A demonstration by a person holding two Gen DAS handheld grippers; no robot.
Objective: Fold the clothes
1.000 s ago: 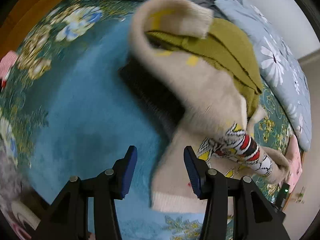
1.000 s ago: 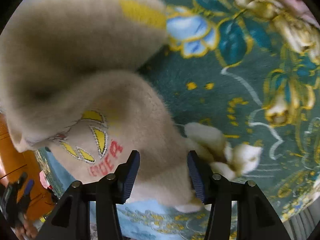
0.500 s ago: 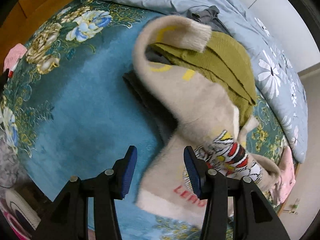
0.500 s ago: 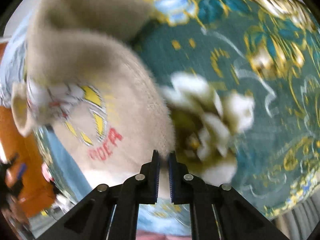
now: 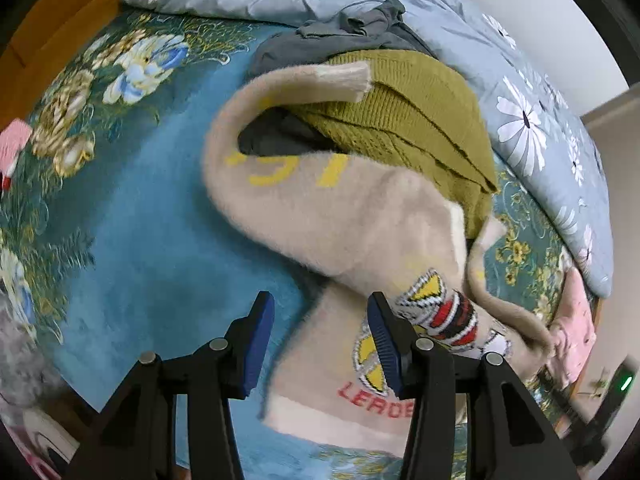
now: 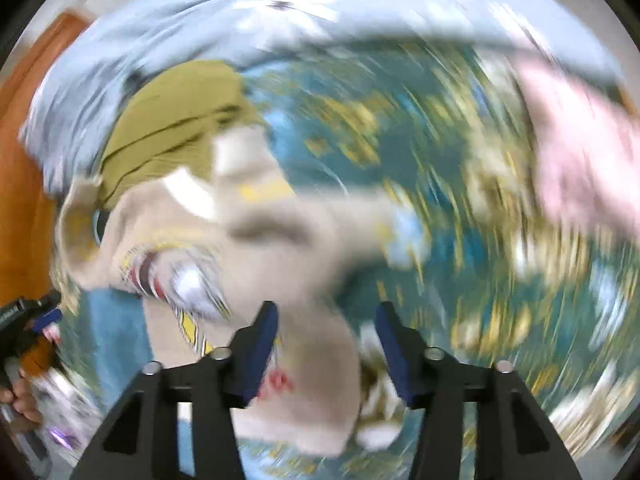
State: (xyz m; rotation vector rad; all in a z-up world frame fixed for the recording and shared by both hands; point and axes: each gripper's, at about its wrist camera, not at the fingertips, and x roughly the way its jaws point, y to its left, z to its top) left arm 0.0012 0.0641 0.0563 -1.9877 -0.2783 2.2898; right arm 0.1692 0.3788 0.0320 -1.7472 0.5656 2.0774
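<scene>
A fuzzy beige sweater [image 5: 352, 216] with a yellow, red and white print and red letters lies on the blue floral bedspread [image 5: 132, 240]. One sleeve [image 5: 316, 80] curls over an olive knit garment [image 5: 420, 120]. My left gripper [image 5: 320, 340] is open and empty, just above the sweater's left hem edge. The right wrist view is heavily blurred; my right gripper [image 6: 326, 344] is open and empty over the sweater's hem [image 6: 288, 360].
A dark grey garment [image 5: 348, 32] lies behind the olive one. A light blue daisy-print duvet [image 5: 520, 92] runs along the back and right. A pink cloth [image 5: 576, 328] lies at the right; it also shows in the right wrist view [image 6: 580, 148]. Orange wood [image 5: 40, 40] borders the bed.
My right gripper was shut on the sweater half a second ago and has opened, swinging fast away. The sweater has settled lower and flatter. My left gripper stayed open.
</scene>
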